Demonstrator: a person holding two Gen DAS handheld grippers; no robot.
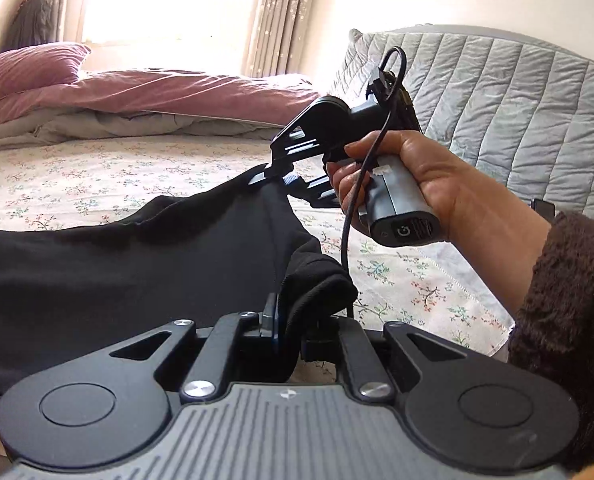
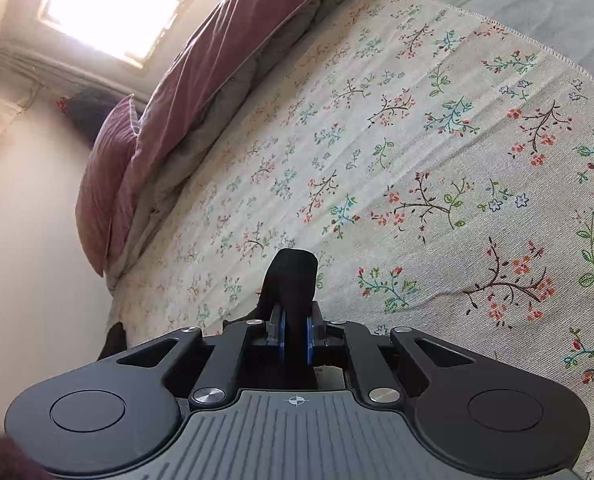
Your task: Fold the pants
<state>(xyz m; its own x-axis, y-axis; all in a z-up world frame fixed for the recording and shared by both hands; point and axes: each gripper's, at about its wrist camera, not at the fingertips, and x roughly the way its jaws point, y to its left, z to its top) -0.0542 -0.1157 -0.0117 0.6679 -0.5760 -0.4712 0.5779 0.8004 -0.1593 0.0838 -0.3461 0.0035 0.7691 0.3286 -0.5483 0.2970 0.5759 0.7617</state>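
Note:
Black pants (image 1: 129, 272) hang stretched above the floral bedsheet (image 1: 97, 176), filling the left and middle of the left wrist view. My left gripper (image 1: 293, 320) is shut on a bunched edge of the pants close to the camera. Farther off, my right gripper (image 1: 275, 172), held by a hand (image 1: 425, 176), is shut on another corner of the same edge. In the right wrist view, my right gripper (image 2: 295, 332) pinches a fold of the black pants (image 2: 293, 276) between its blue pads, lifted over the bedsheet (image 2: 417, 160).
A pink duvet (image 1: 157, 92) and a pillow (image 1: 29, 68) lie along the far side of the bed below a bright window. A grey quilted cover (image 1: 497, 112) rises at the right. A brown fuzzy sleeve (image 1: 569, 320) fills the right edge.

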